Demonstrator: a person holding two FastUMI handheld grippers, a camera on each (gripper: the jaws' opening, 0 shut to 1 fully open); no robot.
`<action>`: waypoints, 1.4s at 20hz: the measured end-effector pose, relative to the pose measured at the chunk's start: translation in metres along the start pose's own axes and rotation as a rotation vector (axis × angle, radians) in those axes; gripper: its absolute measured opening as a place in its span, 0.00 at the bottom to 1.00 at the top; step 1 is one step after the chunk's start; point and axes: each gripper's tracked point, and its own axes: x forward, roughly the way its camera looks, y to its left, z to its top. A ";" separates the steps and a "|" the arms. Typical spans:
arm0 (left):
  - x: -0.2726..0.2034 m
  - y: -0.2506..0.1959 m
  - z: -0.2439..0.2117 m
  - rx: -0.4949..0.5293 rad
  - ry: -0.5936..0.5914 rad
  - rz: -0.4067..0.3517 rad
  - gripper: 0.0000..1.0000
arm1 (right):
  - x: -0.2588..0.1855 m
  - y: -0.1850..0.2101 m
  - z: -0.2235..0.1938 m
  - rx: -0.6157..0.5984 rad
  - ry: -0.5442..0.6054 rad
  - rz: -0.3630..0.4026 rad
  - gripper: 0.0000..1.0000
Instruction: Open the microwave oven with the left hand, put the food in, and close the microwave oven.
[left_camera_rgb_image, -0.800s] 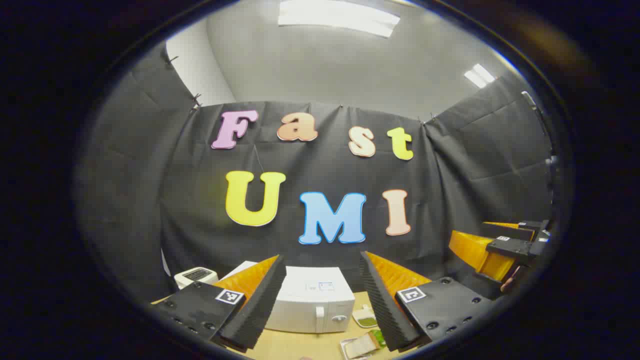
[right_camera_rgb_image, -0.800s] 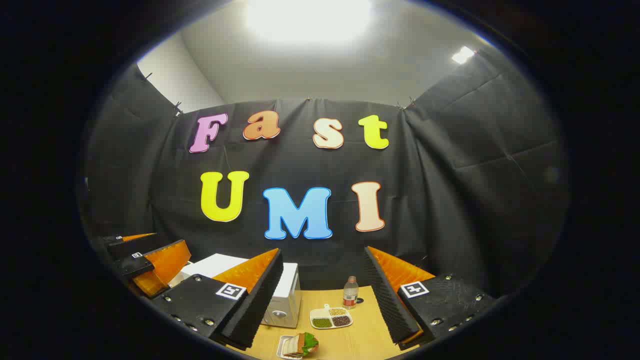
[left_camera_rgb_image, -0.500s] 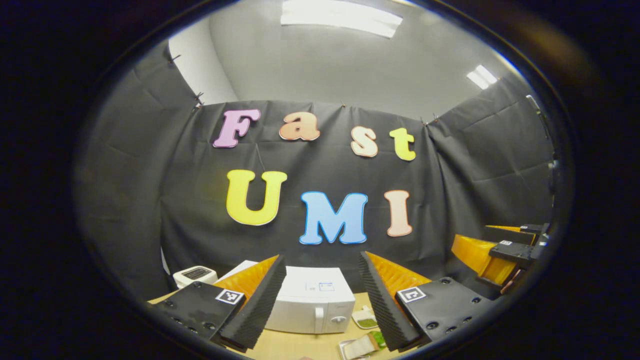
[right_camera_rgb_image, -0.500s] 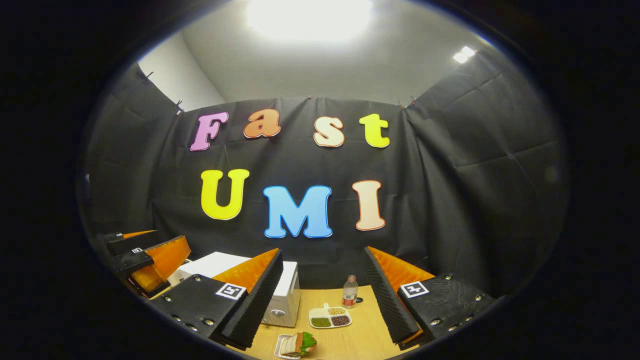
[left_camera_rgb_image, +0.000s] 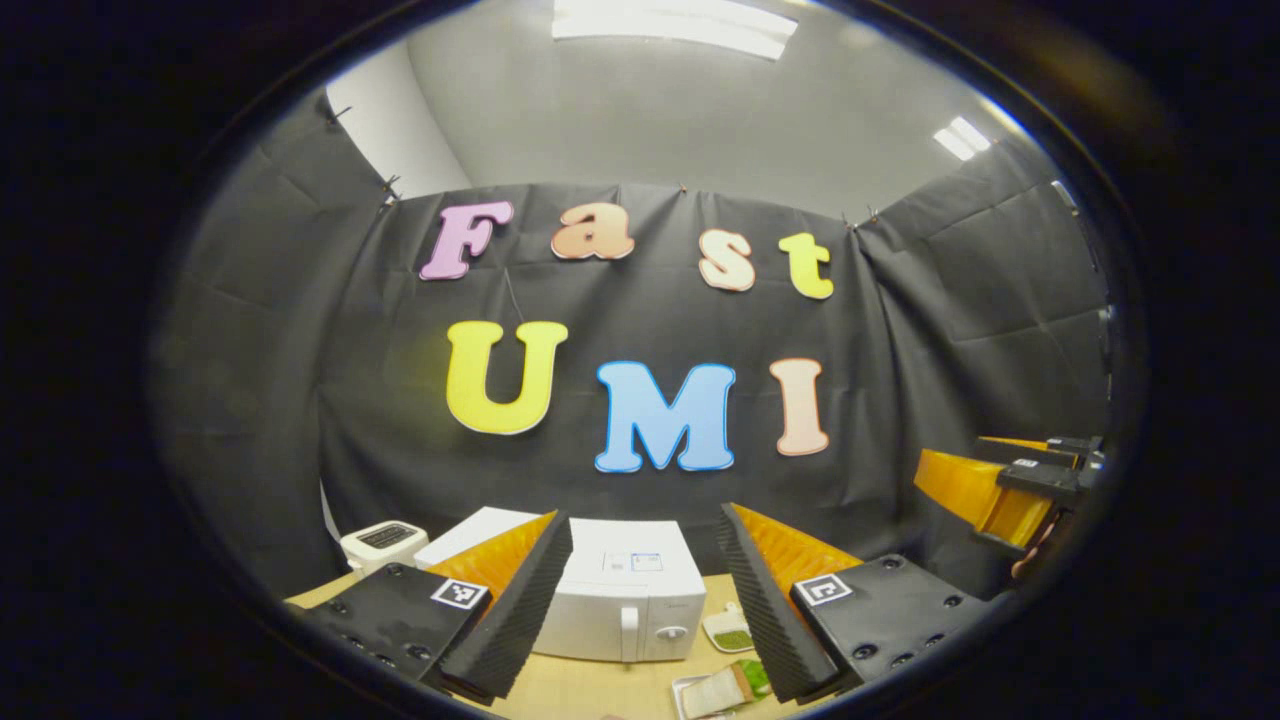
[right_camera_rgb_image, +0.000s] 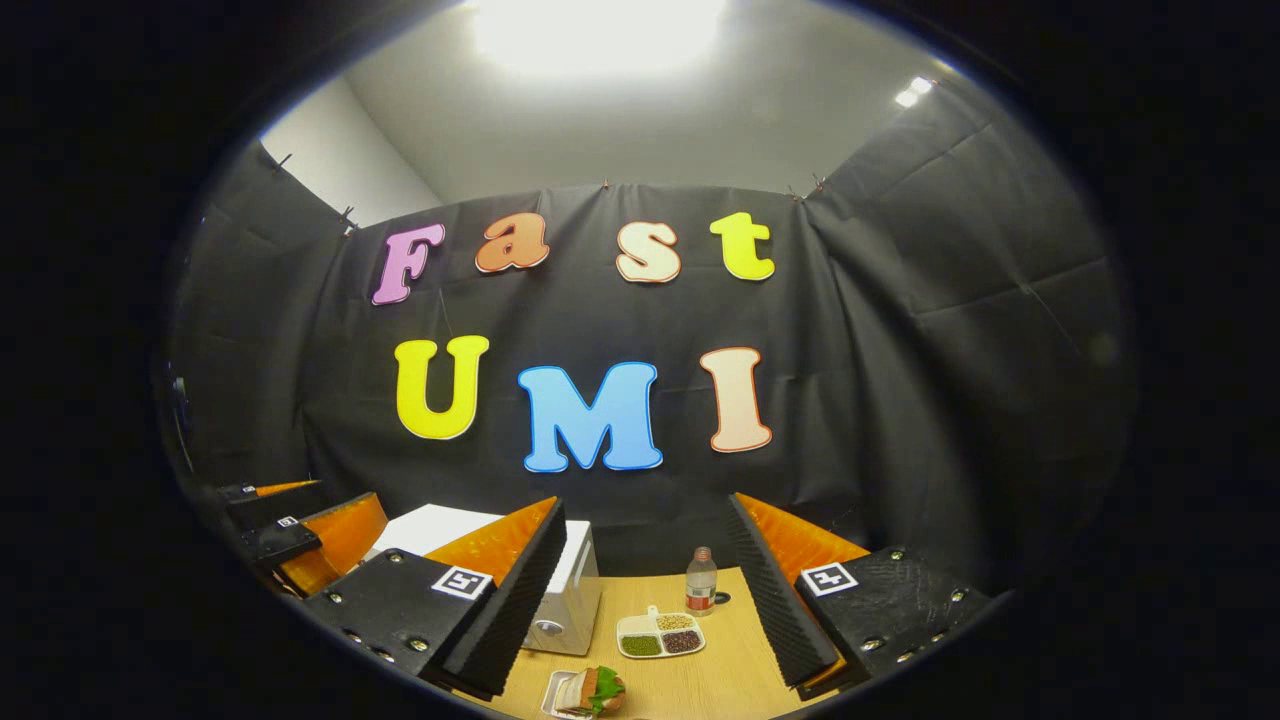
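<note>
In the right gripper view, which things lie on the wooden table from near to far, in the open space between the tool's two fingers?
Sandwich in its small tray → divided dish of beans → bottle.

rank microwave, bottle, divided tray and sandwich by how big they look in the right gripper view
1. microwave, partly behind a finger
2. divided tray
3. sandwich and bottle look alike; unranked, as the sandwich sits nearer
</note>
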 end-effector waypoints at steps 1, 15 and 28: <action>0.003 -0.002 -0.009 -0.006 0.017 -0.004 0.96 | 0.003 -0.003 -0.004 0.002 0.008 0.001 0.96; 0.101 0.006 -0.214 0.031 0.305 -0.006 0.91 | 0.020 -0.044 -0.078 -0.086 0.186 -0.013 0.96; 0.155 0.023 -0.333 0.070 0.479 0.039 0.35 | 0.023 -0.072 -0.095 -0.114 0.244 -0.007 0.96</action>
